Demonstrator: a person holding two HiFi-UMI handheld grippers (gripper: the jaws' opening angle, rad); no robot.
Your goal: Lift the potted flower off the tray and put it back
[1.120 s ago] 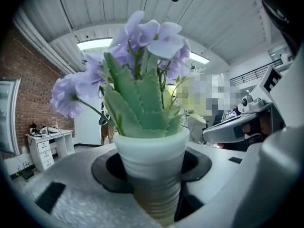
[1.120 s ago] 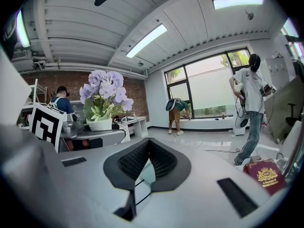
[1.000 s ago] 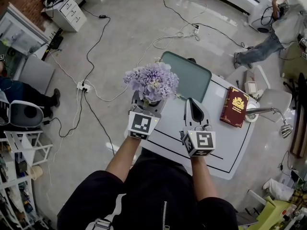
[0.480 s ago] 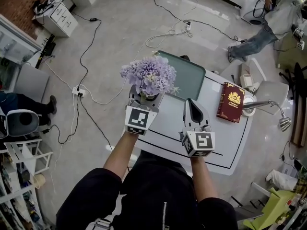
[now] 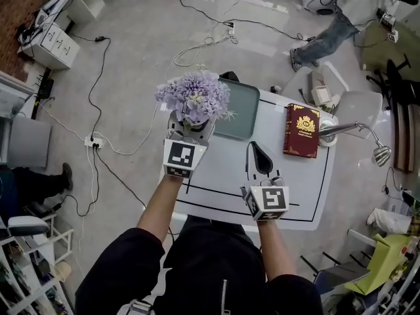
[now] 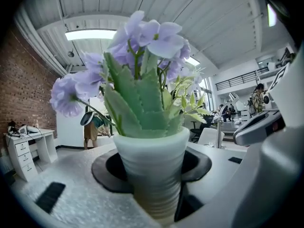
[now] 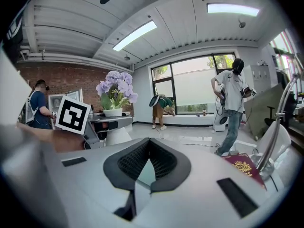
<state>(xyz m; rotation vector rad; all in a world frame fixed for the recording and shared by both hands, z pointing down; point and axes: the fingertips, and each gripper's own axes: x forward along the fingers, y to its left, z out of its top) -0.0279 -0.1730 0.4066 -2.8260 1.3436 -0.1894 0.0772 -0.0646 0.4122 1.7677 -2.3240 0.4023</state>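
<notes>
The potted flower, purple blooms (image 5: 193, 96) in a ribbed white pot (image 6: 151, 167), hangs in the air by the left end of the green tray (image 5: 241, 110). My left gripper (image 5: 189, 126) is shut on the pot; in the left gripper view its jaws (image 6: 152, 186) clasp the pot's lower part on both sides. My right gripper (image 5: 258, 151) hovers over the white table (image 5: 295, 189), to the right of the pot, shut with nothing in it. The right gripper view shows its pads (image 7: 148, 148) meeting and the flower (image 7: 115, 91) to its left.
A red book (image 5: 300, 130) lies on the table right of the tray, with a chrome desk lamp (image 5: 351, 128) beyond it. Cables and a power strip (image 5: 92, 142) run over the floor at left. A person (image 5: 341, 12) stands at the far right.
Both grippers have drifted a little towards the table's near side as the head camera moved. The left gripper still holds the pot; the right stays shut.
</notes>
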